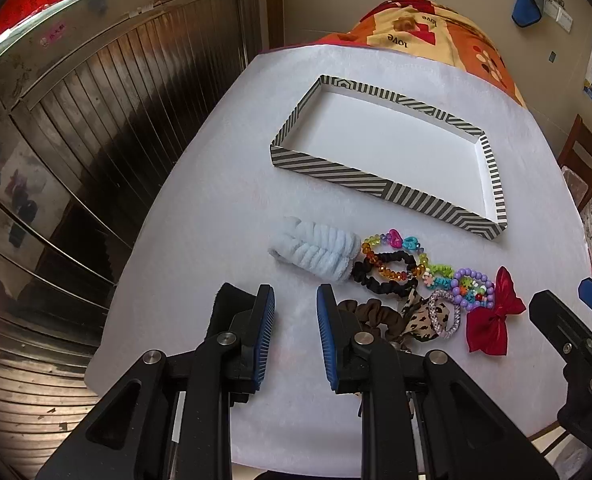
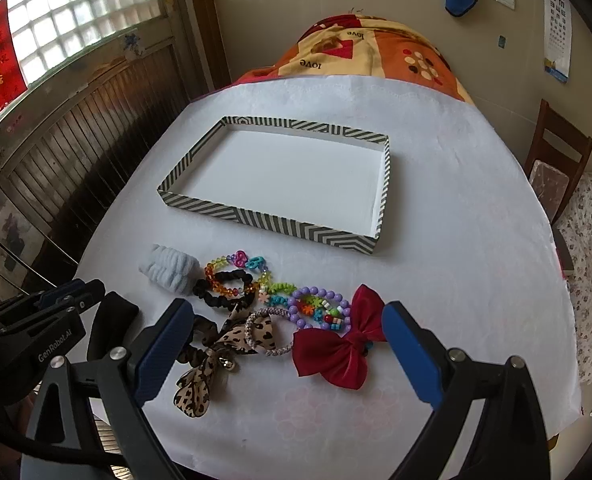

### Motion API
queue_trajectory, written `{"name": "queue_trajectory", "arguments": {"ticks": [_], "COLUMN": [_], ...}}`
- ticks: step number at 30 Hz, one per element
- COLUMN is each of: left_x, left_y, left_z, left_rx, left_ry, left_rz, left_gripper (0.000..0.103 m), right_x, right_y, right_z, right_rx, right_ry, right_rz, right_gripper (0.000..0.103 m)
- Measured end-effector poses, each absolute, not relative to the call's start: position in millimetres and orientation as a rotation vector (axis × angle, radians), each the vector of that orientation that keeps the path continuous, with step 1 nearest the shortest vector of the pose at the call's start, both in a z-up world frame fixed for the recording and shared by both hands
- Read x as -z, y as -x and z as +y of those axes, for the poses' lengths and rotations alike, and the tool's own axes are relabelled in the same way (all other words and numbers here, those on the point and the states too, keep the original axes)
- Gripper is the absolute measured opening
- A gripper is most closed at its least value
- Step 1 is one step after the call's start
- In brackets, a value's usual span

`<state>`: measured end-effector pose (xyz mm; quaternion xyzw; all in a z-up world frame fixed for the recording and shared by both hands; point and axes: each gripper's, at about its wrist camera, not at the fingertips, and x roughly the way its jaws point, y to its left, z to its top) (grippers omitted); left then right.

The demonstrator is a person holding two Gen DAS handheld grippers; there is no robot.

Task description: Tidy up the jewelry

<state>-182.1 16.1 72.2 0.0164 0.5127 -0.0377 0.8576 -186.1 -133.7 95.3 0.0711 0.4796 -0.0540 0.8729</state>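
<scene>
My right gripper (image 2: 288, 356) gapes wide, my left gripper (image 1: 295, 340) stands apart, both empty. The red bow (image 2: 336, 350) at twelve o'clock looks soft and light; I'd pinch its knot.

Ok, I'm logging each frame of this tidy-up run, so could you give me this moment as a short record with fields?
surface: table with a white cover
container: striped tray, shallow, nothing in it
loose items: red bow, leopard-print bow, purple bead bracelet, black scrunchie, pale blue fluffy band, all in a cluster in front of the tray
left gripper: open, holding nothing, above the table left of the cluster
right gripper: open wide, over the bows
progress: nothing in the tray yet
</scene>
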Motion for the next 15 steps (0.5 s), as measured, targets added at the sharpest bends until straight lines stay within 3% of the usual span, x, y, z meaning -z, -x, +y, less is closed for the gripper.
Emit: {"name": "queue_trajectory", "arguments": {"ticks": [15], "left_x": [-67.9], "left_y": [181.4], "left_z": [22.8], "left_rx": [0.072], "left_ry": [-0.035], "left_rz": [1.087], "left_gripper": [0.012], "right_x": [-93.3], "right_y": [183.6], "right_z": [-129.1], "right_rx": [0.098], "right_ry": [-0.140], "right_rz": [1.005], "right_gripper": [0.098]}}
